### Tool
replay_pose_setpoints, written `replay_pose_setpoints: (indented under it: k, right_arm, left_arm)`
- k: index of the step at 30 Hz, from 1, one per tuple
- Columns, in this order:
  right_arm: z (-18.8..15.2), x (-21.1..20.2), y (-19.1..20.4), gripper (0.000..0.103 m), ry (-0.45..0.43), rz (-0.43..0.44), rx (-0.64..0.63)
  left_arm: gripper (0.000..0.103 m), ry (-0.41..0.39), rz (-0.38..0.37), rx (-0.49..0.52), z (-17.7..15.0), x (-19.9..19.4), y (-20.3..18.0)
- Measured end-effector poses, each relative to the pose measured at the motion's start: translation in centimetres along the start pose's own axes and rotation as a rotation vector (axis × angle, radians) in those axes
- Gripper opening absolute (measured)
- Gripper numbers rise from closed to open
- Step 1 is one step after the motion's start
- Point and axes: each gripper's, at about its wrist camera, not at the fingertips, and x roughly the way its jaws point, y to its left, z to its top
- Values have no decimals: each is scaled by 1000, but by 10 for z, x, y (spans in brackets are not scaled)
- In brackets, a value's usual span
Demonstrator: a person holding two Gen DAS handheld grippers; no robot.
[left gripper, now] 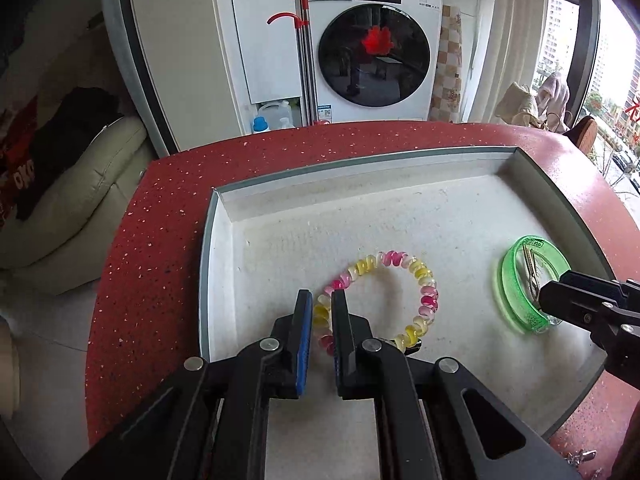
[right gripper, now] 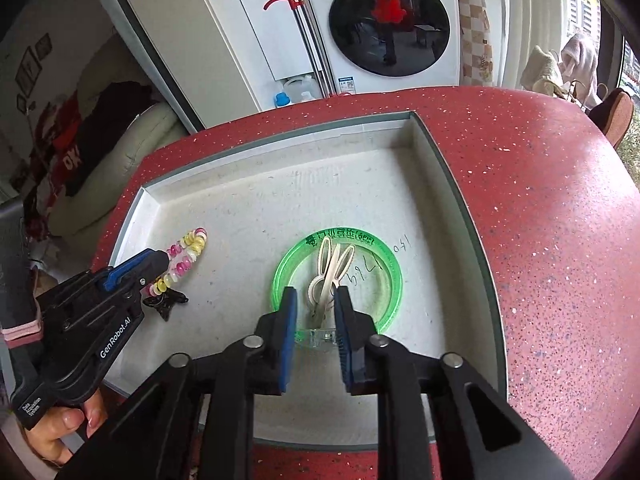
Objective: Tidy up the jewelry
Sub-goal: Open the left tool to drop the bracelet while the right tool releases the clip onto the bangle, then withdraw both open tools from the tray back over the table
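A pink, yellow and clear coil bracelet point(left gripper: 400, 260) with a black butterfly charm point(right gripper: 166, 302) lies in a white tray point(left gripper: 224, 240) on a red speckled table point(left gripper: 160, 240). My left gripper point(left gripper: 322, 300) is shut on the bracelet's left side, low over the tray floor. To the right lies a green translucent bangle point(right gripper: 384, 264) with a cream rabbit-shaped clip point(right gripper: 332, 268) inside it. My right gripper point(right gripper: 316, 300) stands over the bangle's near edge. Its jaws are slightly apart on either side of the clip's near end, and the pads do not press on it.
The tray's raised grey rim point(right gripper: 440, 168) runs along the back and right. A hand point(right gripper: 68, 424) holds the left gripper. Beyond the table stand a washing machine point(left gripper: 372, 52), a red-handled mop point(left gripper: 304, 40) and a cream sofa point(left gripper: 80, 184) with clothes. Small metal bits point(left gripper: 580, 456) lie near the table's front right.
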Motion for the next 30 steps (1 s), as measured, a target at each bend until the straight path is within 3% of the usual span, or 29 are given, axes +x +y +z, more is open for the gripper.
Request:
replay_pose_setpoints:
  k: [1, 2, 17, 18, 19, 20, 22, 26, 30]
  right_arm:
    - [0, -4, 0, 50, -12, 2, 5]
    - [-1, -9, 0, 54, -30, 4, 8]
    - [-15, -59, 2, 58, -103, 43, 36]
    - [-17, -62, 3, 59, -104, 43, 34]
    - [-19, -64, 4, 59, -104, 43, 32]
    - [-22, -67, 4, 60, -107, 41, 30]
    - [-27, -71, 6, 60, -108, 40, 29]
    - [-39, -80, 8, 62, -103, 31, 23]
    - [-53, -93, 8, 73, -107, 32, 20]
  left_arm:
    - [28, -3, -1, -7, 1, -1, 1]
    - [28, -4, -4, -16, 1, -3, 2]
    - [28, -67, -22, -56, -1, -46, 4]
    - [46, -69, -22, -58, -2, -50, 4]
    - [97, -72, -20, -64, -3, -55, 4]
    - [103, -85, -4, -79, -5, -61, 5]
    - [103, -132, 1, -86, -9, -75, 5]
    - [103, -130, -22, -75, -19, -93, 4]
    - [103, -138, -30, -76, -36, -112, 8]
